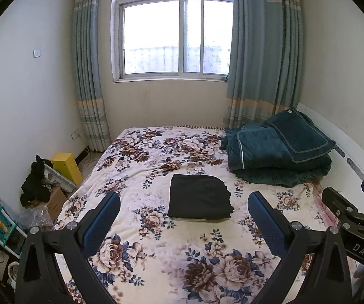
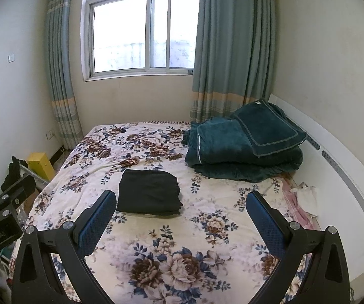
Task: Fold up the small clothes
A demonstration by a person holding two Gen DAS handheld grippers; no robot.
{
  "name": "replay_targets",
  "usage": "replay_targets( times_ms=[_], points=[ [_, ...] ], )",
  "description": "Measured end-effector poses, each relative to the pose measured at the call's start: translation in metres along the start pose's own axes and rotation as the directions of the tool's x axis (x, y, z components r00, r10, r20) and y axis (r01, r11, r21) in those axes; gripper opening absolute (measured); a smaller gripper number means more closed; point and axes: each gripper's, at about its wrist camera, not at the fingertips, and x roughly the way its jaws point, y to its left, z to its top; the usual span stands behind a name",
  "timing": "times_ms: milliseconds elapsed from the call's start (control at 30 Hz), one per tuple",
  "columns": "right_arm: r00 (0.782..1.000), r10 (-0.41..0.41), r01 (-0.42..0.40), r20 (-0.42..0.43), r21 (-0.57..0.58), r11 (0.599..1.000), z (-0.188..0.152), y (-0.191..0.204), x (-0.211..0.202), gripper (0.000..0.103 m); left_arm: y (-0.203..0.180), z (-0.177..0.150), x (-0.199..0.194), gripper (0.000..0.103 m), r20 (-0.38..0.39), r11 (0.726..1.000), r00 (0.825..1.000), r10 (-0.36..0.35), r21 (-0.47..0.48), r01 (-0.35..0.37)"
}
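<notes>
— What is seen of the left gripper (image 1: 184, 197)?
— Black angular arms are tipped with blue padded fingers (image 1: 105, 217); round silver screws are set at the joints.
— And the right gripper (image 2: 181, 197)?
— The same build is shown. White lettering "DAS" is printed on its black body in the left view.

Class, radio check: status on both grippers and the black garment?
Left gripper open, empty. Right gripper open, empty. Black garment folded, flat on floral bedspread. Nothing in the way.
</notes>
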Motion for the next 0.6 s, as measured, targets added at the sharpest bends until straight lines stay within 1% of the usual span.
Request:
replay_targets(
  times_ms=[333, 600],
  points=[
    [1.000, -0.005, 0.005, 0.005, 0.003, 1.000, -0.0019, 0.0036, -0.0019, 0.103, -0.0015, 0.0017, -0.0033, 0.103, 0.016, 1.000, 1.000, -0.001, 0.001, 0.001],
    [1.000, -0.007, 0.007, 0.005, 0.008, 1.000, -0.0048, 0.0077, -0.0071, 0.103, -0.0017, 0.0027, -0.0042, 0.103, 0.012, 1.000, 1.000, 0.007, 0.003, -0.007]
  ],
)
